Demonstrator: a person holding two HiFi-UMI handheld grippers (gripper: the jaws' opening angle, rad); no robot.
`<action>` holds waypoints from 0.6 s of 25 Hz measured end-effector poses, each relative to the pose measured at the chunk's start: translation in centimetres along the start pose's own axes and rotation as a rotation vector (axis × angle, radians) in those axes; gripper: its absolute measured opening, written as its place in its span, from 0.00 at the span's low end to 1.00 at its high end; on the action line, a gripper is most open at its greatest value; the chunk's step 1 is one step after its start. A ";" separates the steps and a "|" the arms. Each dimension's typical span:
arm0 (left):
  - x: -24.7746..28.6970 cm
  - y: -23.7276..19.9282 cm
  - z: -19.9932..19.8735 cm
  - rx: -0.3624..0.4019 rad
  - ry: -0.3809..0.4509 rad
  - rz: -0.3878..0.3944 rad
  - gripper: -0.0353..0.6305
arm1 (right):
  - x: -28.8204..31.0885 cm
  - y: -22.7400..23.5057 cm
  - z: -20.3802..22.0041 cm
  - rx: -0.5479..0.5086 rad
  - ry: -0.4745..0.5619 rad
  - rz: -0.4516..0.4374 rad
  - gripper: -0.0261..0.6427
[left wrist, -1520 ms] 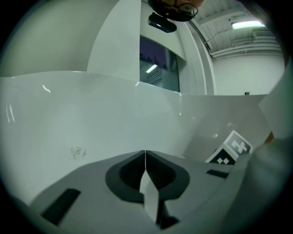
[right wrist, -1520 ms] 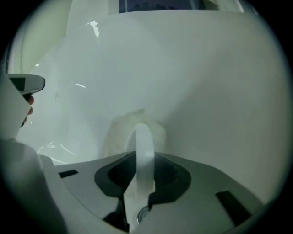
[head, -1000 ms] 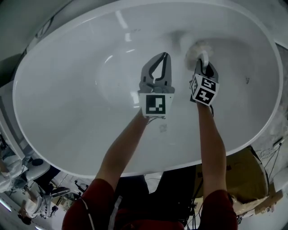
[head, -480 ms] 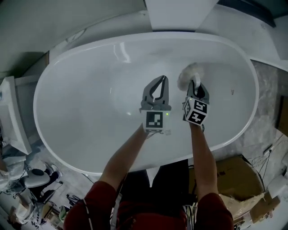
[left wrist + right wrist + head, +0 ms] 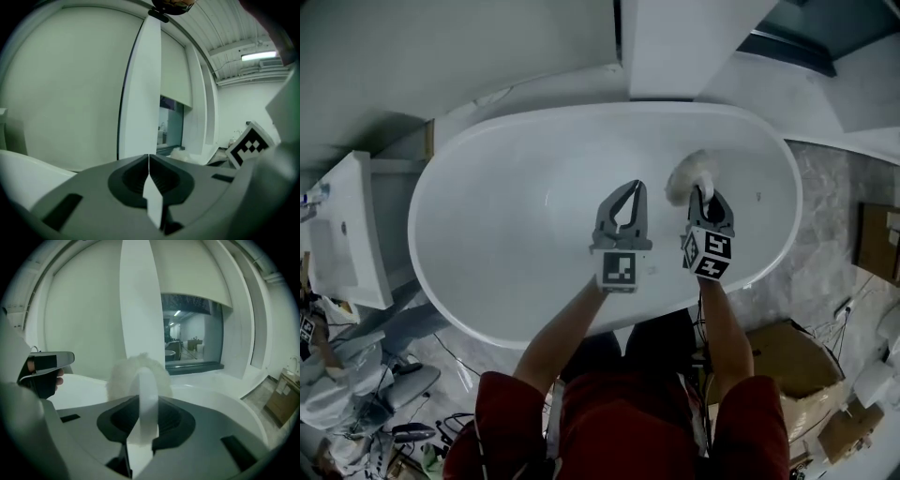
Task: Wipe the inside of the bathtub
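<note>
In the head view the white bathtub (image 5: 492,220) is seen whole from above, though its floor under the two tools is blocked, and a small dark speck on the far right wall is too tiny to be identified. The left gripper (image 5: 635,186) and the right gripper (image 5: 699,193) are held side by side over the middle of the tub, near each other but apart. A fluffy white pad (image 5: 686,173) sticks out past the right one toward the far wall. Whether it's touching the surface can't be told from up here. Lots of bare tub is left on the left half, and a cardboard box (image 5: 792,361) is parked on the floor just off the near right rim. In the left gripper view the jaws are pressed together with nothing between them, only a thin seam being visible. A white pillar (image 5: 146,89) rises straight ahead, and the picture's corners are lost to the black lens surround. In the right gripper view the jaws are clamped on a white strip (image 5: 148,401), with the pad's fluff bunched right behind it, so part of the window (image 5: 192,341) beyond gets covered.
</note>
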State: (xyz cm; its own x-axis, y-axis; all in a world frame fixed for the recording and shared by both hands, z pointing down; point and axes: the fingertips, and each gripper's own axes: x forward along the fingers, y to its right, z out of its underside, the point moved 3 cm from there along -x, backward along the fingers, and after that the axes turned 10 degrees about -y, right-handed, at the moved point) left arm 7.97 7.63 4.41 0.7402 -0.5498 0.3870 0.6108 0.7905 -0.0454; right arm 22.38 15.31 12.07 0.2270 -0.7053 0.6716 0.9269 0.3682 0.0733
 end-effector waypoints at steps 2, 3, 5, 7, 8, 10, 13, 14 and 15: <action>-1.9 0.4 -1.9 0.000 0.010 -0.014 0.08 | -2.3 -0.5 -1.5 0.003 0.017 -0.008 0.19; -2.7 0.6 -2.8 0.005 0.018 -0.023 0.08 | -3.4 -0.7 -2.3 0.005 0.030 -0.012 0.19; -4.5 1.2 -4.4 0.018 0.032 -0.038 0.08 | -5.9 -1.2 -3.8 0.003 0.061 -0.015 0.19; -6.1 1.4 -5.8 0.015 0.040 -0.051 0.08 | -8.0 -1.9 -5.3 -0.008 0.097 -0.019 0.19; -6.7 1.1 -6.4 0.023 0.043 -0.061 0.08 | -8.7 -2.3 -6.2 -0.019 0.117 -0.020 0.19; -7.8 0.0 -7.7 0.057 0.049 -0.093 0.08 | -9.7 -3.0 -8.3 -0.040 0.159 -0.020 0.19; -9.9 -1.3 -9.7 0.076 0.081 -0.133 0.08 | -11.9 -3.7 -11.0 -0.052 0.219 -0.026 0.19; -10.8 -1.4 -10.2 0.077 0.084 -0.143 0.08 | -13.0 -3.8 -11.6 -0.054 0.237 -0.029 0.19; -11.8 -1.3 -10.7 0.072 0.084 -0.153 0.08 | -14.2 -3.8 -12.2 -0.055 0.254 -0.033 0.19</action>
State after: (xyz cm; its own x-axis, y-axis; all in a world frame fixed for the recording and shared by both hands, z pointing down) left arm 1.48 10.21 -9.96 0.6627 -0.6835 0.3061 0.6988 0.7114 0.0756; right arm 19.26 16.54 -6.74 0.2576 -0.8485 0.4623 0.9483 0.3139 0.0477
